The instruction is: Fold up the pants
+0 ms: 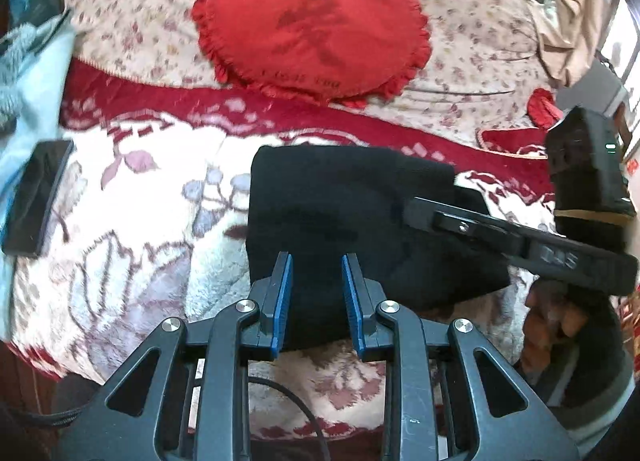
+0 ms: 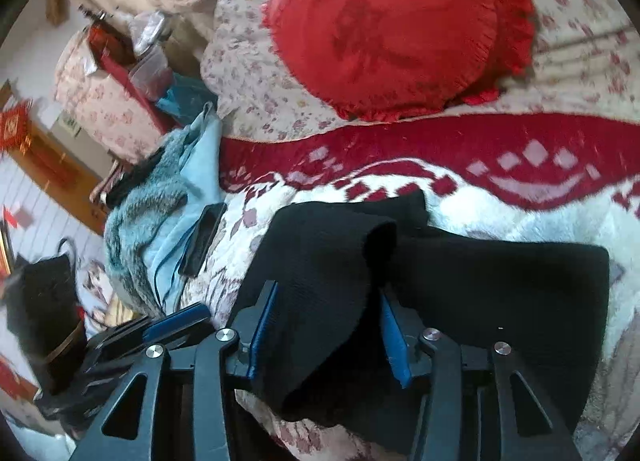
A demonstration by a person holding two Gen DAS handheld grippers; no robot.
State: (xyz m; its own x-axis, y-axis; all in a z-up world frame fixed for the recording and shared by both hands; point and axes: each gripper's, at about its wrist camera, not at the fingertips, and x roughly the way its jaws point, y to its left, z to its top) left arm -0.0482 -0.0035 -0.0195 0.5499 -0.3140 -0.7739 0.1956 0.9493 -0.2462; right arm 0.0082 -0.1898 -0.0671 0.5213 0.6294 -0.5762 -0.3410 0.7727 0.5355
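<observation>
On blanket (image 2: 520,221), raised pants (image 2: 340,261) fold, right view only

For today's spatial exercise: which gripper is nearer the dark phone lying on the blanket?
Left. The left gripper sits just right of the phone; the right gripper is farther right, over the black pants.
</observation>
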